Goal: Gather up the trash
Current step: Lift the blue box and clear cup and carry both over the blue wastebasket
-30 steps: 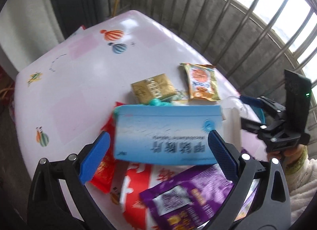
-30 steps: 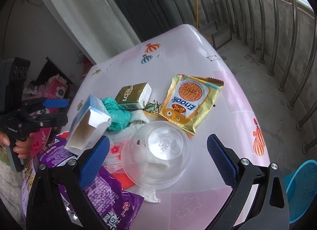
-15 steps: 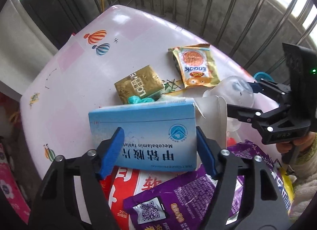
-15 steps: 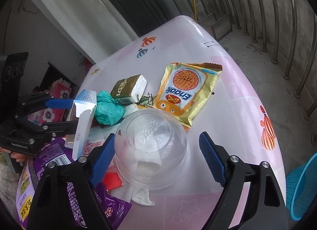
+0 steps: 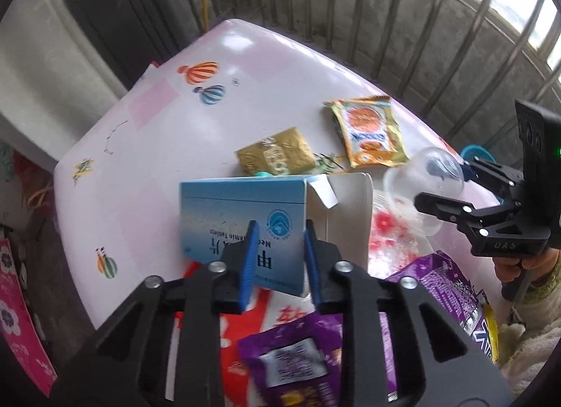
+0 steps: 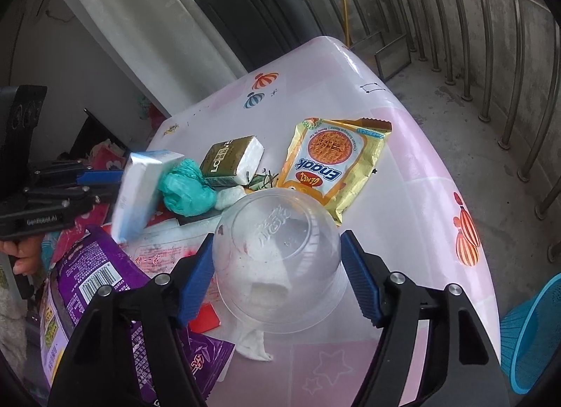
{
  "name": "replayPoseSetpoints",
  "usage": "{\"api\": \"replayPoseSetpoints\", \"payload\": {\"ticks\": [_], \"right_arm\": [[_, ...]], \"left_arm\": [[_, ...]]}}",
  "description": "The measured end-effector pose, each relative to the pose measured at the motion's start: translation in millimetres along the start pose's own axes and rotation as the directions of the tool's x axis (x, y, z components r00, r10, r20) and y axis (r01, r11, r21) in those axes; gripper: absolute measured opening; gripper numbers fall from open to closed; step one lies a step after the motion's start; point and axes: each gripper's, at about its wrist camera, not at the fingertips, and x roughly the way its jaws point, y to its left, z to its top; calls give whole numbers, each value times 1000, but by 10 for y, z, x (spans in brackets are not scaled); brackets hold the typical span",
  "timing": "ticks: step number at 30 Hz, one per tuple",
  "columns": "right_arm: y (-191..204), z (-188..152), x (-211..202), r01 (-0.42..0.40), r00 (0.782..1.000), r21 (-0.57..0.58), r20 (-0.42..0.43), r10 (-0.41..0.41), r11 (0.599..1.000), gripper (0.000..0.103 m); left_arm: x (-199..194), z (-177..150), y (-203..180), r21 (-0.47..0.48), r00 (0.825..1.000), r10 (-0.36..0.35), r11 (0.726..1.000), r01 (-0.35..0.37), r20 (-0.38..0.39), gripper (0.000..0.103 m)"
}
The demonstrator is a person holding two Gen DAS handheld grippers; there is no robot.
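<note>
Saw two grabs under way at once over the table. Was closing the left gripper on the thin sides of the box, with the blue pads narrow and apparently pressing the card. Held that box tilted, and by the look of the right wrist view clear of the litter beneath, open flap toward the right gripper. Was closing that gripper too, much wider, around the upturned cup; looked to have both pads touching its clear wall, low near the rim, with the cup resting on the table over a scrap of tissue.

Called for light pressure on both, probably: thin card and thin plastic, likely to buckle or spring out if squeezed hard. Seemed wise to stop closing at first give, then lift the cup straight up to leave the tissue behind for a separate pick. Seemed wise as well to keep the box flap away from the purple bag during the lift. Judged the blue basket by the table's edge the likely drop spot, nearest the cup side.
</note>
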Motion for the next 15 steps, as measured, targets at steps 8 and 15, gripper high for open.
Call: {"api": "replayPoseSetpoints", "payload": {"ticks": [8, 15], "right_arm": [[-53, 17, -102, 7, 1000, 18, 29, -8, 1000, 68], [-96, 64, -258, 9, 998, 43, 66, -12, 999, 68]], "left_arm": [[-126, -64, 460, -135, 998, 30, 991, -23, 56, 11], [-366, -161, 572, -173, 984, 114, 981, -90, 139, 2]]}}
